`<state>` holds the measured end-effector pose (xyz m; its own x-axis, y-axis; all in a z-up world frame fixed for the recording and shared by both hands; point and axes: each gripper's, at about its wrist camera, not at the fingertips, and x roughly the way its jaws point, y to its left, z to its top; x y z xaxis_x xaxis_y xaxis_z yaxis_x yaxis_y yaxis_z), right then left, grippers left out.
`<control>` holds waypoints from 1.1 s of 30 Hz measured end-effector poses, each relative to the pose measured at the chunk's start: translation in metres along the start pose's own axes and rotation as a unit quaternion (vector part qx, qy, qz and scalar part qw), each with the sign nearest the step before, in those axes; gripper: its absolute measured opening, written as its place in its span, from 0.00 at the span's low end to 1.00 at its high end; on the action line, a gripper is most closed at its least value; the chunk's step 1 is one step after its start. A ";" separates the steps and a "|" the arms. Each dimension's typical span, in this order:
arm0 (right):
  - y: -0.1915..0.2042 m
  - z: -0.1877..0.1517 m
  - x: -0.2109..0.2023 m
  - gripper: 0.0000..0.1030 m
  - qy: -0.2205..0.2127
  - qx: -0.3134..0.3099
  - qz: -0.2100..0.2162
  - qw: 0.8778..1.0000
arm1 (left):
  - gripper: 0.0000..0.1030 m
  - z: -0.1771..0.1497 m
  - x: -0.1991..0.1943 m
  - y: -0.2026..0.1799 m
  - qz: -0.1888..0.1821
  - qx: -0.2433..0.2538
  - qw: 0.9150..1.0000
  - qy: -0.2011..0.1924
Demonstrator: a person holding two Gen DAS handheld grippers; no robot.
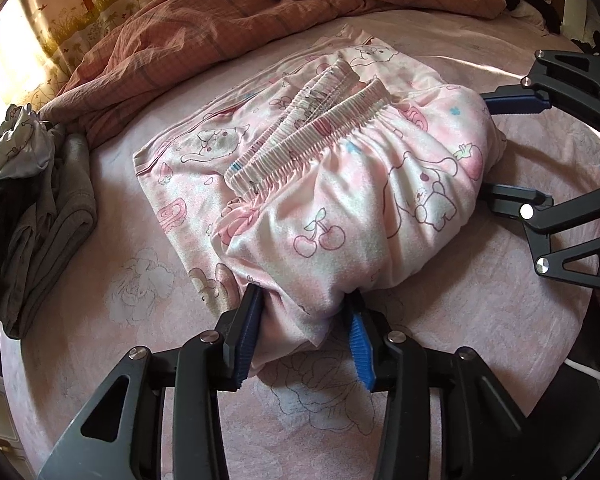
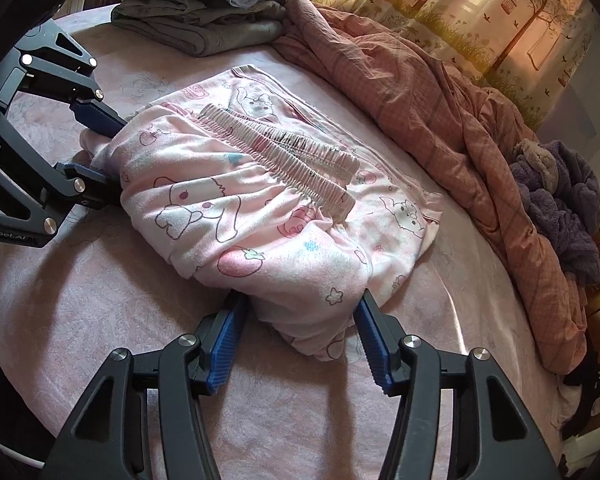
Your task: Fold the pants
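- I see the pants (image 1: pixel 332 184), pink with cartoon print, folded into a bundle on the pink bed sheet (image 1: pixel 148 288), waistband on top
- My left gripper (image 1: pixel 306 332) pinches the bundle's near corner; cloth bunched between both pads
- My right gripper (image 2: pixel 300 334) straddles the other end, pads apart, cloth loose between them at 12 o'clock
- Grey folded clothes (image 1: pixel 32 216) lie at 9 o'clock of the left view, well apart

Both grippers, left gripper (image 1: pixel 304 332) and right gripper (image 2: pixel 300 332), have black angular linkage arms with triangular cut-outs. Silver round screws mark the joints. Ribbed blue pads (image 2: pixel 224 344) line the fingers.
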<state>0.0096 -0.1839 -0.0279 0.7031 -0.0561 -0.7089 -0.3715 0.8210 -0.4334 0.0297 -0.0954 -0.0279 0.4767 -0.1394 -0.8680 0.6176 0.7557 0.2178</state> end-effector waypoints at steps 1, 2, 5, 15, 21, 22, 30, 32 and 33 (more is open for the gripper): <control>-0.001 0.000 0.000 0.55 0.001 -0.001 0.001 1.000 | 0.40 0.000 0.000 0.000 0.001 0.002 1.000 -0.001; -0.001 0.001 0.000 0.55 0.001 -0.003 0.002 1.000 | 0.40 -0.001 0.000 0.000 0.001 0.003 1.000 -0.002; 0.000 0.001 0.001 0.56 0.000 -0.012 0.001 1.000 | 0.39 0.000 0.000 0.001 -0.006 -0.005 1.000 0.002; 0.007 0.002 0.005 0.53 -0.017 -0.037 0.014 0.999 | 0.24 -0.002 0.000 0.003 -0.013 -0.018 1.000 -0.010; 0.001 -0.008 -0.001 0.10 -0.040 -0.005 0.052 0.998 | 0.10 -0.010 -0.009 0.006 -0.016 -0.042 0.999 -0.025; 0.000 -0.011 -0.003 0.09 -0.045 -0.002 0.051 0.998 | 0.09 -0.013 -0.012 0.007 -0.017 -0.046 0.998 -0.028; -0.002 -0.029 -0.030 0.08 -0.046 0.032 0.095 0.994 | 0.08 -0.042 -0.037 -0.002 -0.026 -0.046 0.998 -0.039; 0.005 -0.034 -0.041 0.08 -0.047 0.024 0.099 0.994 | 0.08 -0.050 -0.046 -0.003 -0.037 -0.053 0.997 -0.038; 0.009 -0.036 -0.048 0.08 -0.048 0.019 0.101 0.994 | 0.08 -0.054 -0.052 -0.005 -0.040 -0.051 0.997 -0.039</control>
<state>-0.0492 -0.1945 -0.0178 0.6716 0.1658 -0.7221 -0.4898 0.8306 -0.2649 -0.0321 -0.0576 -0.0083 0.4773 -0.2482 -0.8430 0.5903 0.8012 0.0983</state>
